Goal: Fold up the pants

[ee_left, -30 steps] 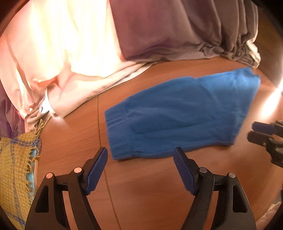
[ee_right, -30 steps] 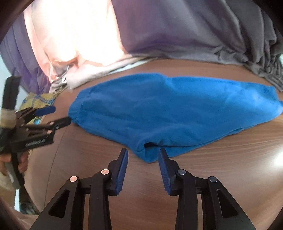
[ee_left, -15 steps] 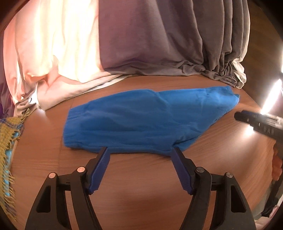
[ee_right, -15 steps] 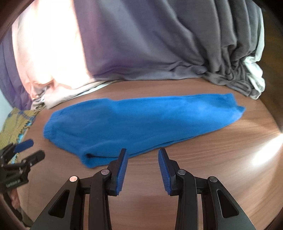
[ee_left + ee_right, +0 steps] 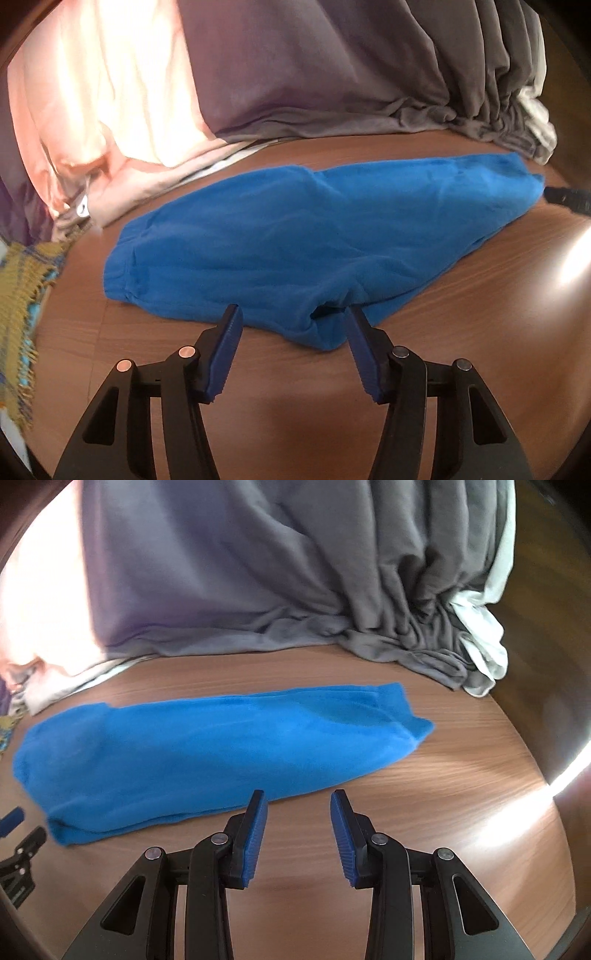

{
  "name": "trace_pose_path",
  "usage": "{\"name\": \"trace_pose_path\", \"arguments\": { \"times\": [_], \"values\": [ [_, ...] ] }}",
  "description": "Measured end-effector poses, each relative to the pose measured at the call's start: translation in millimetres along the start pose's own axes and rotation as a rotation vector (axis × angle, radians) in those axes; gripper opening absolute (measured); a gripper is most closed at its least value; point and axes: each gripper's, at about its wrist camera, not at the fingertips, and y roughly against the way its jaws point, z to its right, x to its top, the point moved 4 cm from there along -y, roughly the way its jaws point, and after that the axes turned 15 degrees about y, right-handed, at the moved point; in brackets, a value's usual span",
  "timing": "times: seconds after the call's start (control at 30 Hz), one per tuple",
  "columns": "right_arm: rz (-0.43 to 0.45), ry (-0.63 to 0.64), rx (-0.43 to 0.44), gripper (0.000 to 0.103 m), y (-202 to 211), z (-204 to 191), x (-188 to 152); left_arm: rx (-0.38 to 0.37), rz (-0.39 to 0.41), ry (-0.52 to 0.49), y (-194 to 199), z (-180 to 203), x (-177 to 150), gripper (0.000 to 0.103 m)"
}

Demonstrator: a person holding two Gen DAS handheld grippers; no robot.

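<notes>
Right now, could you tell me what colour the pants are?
Solid bright blue pants, clearest from the right wrist.

Blue pants (image 5: 295,236) (image 5: 207,753) lying flat on wooden tabletop (image 5: 295,398), already folded lengthwise, legs stacked into one long band. Fabric soft, fleece-like, bright blue, showing shallow wrinkles. Long axis running left to right across table. Left end sitting wider and rounded; right end tapering to narrower squared edge. Near edge bulging toward viewer at left-centre, with small gap opening between layers there. Far edge lying near bunched fabric at table's far side.
</notes>
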Motion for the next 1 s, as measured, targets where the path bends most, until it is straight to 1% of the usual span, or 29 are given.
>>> {"name": "trace_pose_path", "arguments": {
  "times": [0.13,0.23,0.33,0.4,0.47,0.5,0.53,0.63,0.7,0.73,0.77,0.8,0.87,1.0],
  "values": [
    [-0.009,-0.009,-0.011,0.037,-19,20,-1,0.076,0.022,-0.035,-10,11,0,0.056],
    [-0.01,0.015,-0.022,0.037,-34,25,1,0.106,-0.014,-0.052,-19,13,-4,0.052],
    [-0.016,0.014,-0.019,0.037,-45,26,6,0.106,-0.037,-0.052,-21,13,-9,0.05],
    [-0.014,0.012,-0.004,0.037,-51,23,9,0.106,-0.043,-0.064,-22,15,-12,0.046],
    [-0.017,0.011,0.017,0.037,-58,20,13,0.12,-0.036,-0.097,-24,18,-14,0.038],
    [-0.018,0.016,0.02,0.037,-61,18,14,0.124,-0.027,-0.123,-24,19,-14,0.037],
    [-0.019,0.019,0.02,0.037,-63,17,15,0.124,-0.019,-0.137,-24,21,-13,0.033],
    [-0.03,0.026,0.02,0.037,-70,15,17,0.122,0.016,-0.2,-22,28,-11,0.032],
    [-0.038,0.026,0.015,0.037,-74,16,18,0.143,0.046,-0.262,-22,34,-12,0.031],
    [-0.039,0.027,0.014,0.037,-75,17,19,0.147,0.048,-0.289,-23,36,-12,0.026],
    [-0.042,0.028,0.007,0.037,-77,18,19,0.144,0.043,-0.301,-25,37,-13,0.015],
    [-0.044,0.029,-0.001,0.037,-78,20,19,0.142,0.031,-0.313,-27,38,-14,0.012],
    [-0.047,0.039,-0.018,0.037,-81,21,19,0.137,0.026,-0.337,-26,39,-15,0.009],
    [-0.067,0.058,-0.058,0.037,-85,23,18,0.151,0.01,-0.419,-23,39,-23,0.008]
  ]
}}
